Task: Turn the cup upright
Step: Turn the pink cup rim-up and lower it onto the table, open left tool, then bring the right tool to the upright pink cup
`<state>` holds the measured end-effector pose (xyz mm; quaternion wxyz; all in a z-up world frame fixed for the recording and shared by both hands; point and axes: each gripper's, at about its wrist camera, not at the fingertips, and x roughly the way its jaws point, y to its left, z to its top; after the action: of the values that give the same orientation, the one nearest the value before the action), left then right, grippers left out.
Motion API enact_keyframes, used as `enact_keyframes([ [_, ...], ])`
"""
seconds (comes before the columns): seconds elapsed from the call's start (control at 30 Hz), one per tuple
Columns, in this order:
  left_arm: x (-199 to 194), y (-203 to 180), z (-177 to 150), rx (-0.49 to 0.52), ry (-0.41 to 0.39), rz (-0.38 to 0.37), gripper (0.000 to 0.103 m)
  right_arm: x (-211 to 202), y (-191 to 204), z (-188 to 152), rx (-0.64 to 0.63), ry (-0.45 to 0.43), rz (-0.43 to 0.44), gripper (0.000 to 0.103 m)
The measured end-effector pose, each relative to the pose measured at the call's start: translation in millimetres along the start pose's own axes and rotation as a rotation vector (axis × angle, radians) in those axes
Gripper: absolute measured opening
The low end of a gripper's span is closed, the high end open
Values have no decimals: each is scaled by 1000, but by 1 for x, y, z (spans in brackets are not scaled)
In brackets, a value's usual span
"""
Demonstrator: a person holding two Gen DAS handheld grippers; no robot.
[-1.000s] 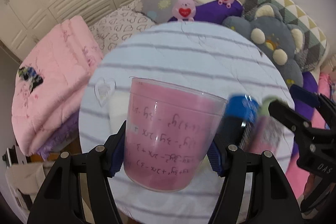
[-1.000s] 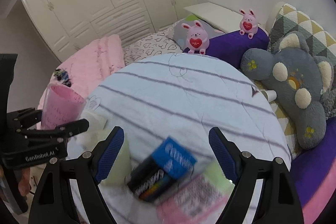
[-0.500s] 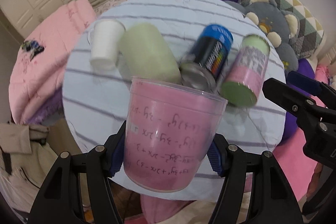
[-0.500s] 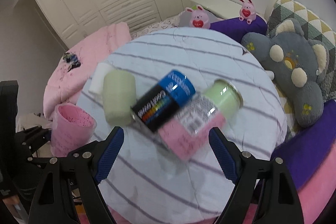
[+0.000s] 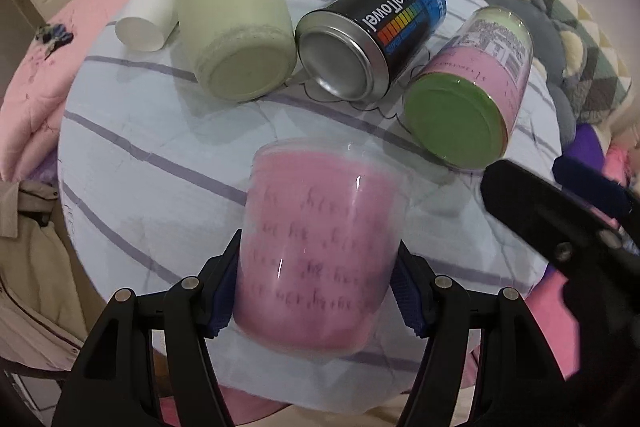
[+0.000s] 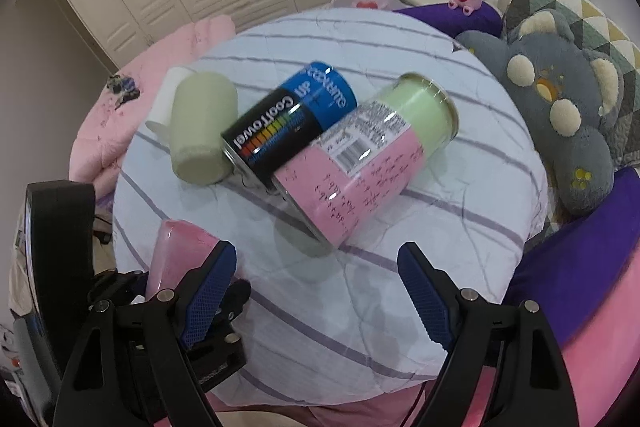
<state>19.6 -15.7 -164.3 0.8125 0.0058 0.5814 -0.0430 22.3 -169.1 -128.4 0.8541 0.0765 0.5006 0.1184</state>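
Note:
My left gripper (image 5: 316, 283) is shut on a clear plastic cup with a pink handwritten paper lining (image 5: 320, 247). It holds the cup over the near part of the round striped table (image 5: 160, 155). In the right wrist view the cup (image 6: 180, 251) shows at the lower left, rim up, in the left gripper. My right gripper (image 6: 318, 287) is open and empty above the table's near edge (image 6: 340, 327). It shows as a black arm at the right of the left wrist view (image 5: 560, 239).
Lying on their sides on the table are a white paper cup (image 5: 150, 7), a pale green cup (image 5: 236, 27), a black and blue can (image 5: 368, 31) and a pink-labelled jar with a green lid (image 5: 468, 87). Plush toys (image 6: 560, 99) and pink bedding (image 6: 104, 131) surround the table.
Both grippers have tilted down towards the table and moved closer to it. The pink cup has stayed in the left gripper. The right gripper has stayed open.

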Motion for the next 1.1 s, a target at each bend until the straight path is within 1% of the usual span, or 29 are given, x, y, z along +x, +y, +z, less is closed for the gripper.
enact_keyframes([
  [0.1,2,0,1,1,-4,16,70,5,0,0,5,11,0,84],
  [0.17,2,3,2,-12,-8,23,75,8,0,1,4,14,-5,84],
  [0.23,1,8,2,-20,-13,20,78,10,0,2,3,16,-7,84],
  [0.27,-1,10,2,-28,-26,12,83,11,2,2,4,16,-7,84],
  [0.33,-3,16,1,-38,-36,7,87,12,3,3,3,18,-11,84],
  [0.43,-8,24,-4,-40,-56,4,88,12,5,4,1,18,-10,84],
  [0.53,-17,27,-10,-27,-85,10,92,10,8,5,-2,15,-9,84],
  [0.63,-24,28,-12,-33,-113,-10,93,8,10,4,1,18,14,84],
  [0.73,-33,32,-14,-40,-140,-21,98,7,11,3,9,29,36,84],
  [0.9,-47,38,-24,-39,-195,2,100,2,16,1,5,19,35,84],
  [0.93,-49,38,-26,-33,-201,3,102,1,17,0,7,18,40,84],
  [1.1,-54,44,-35,-29,-222,5,103,0,20,-3,9,14,38,84],
])
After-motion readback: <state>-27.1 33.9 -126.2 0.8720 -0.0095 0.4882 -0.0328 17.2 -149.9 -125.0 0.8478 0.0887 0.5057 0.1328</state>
